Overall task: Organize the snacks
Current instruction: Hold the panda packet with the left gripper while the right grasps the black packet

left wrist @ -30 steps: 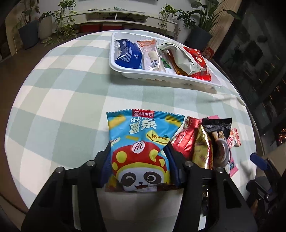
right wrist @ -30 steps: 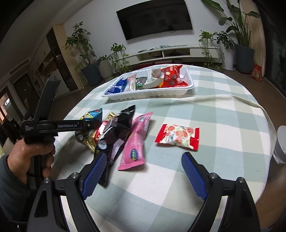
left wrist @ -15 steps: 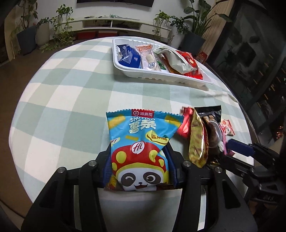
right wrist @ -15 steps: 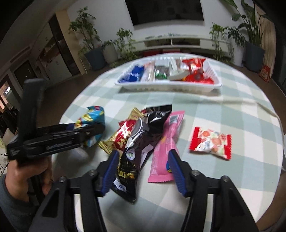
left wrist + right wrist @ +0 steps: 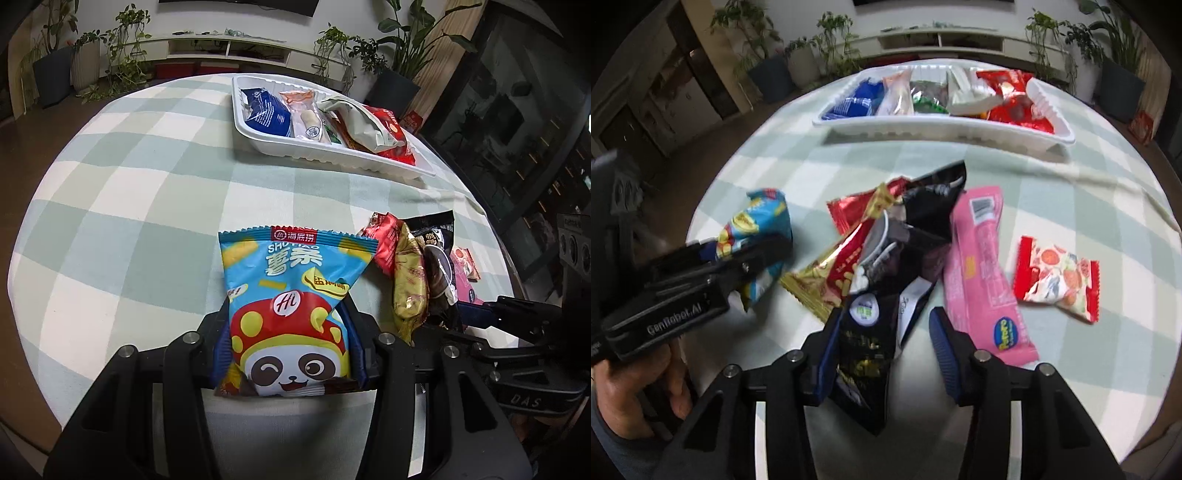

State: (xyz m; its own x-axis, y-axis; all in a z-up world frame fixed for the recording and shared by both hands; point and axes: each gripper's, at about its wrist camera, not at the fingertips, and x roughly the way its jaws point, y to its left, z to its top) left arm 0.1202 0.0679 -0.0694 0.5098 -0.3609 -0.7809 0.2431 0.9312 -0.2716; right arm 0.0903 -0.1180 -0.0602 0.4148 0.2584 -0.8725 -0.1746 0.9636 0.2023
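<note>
Left wrist view: the left gripper pinches the blue bag as before; the tray sits far right on the surface. Right wrist view: the right gripper has moved in, its jaws just closing around the black packet, the right pad not yet touching; a pink bar lies beside it.

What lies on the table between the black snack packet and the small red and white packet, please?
The pink snack bar lies lengthwise between the black packet and the red and white packet, plainly seen in the right wrist view.
</note>
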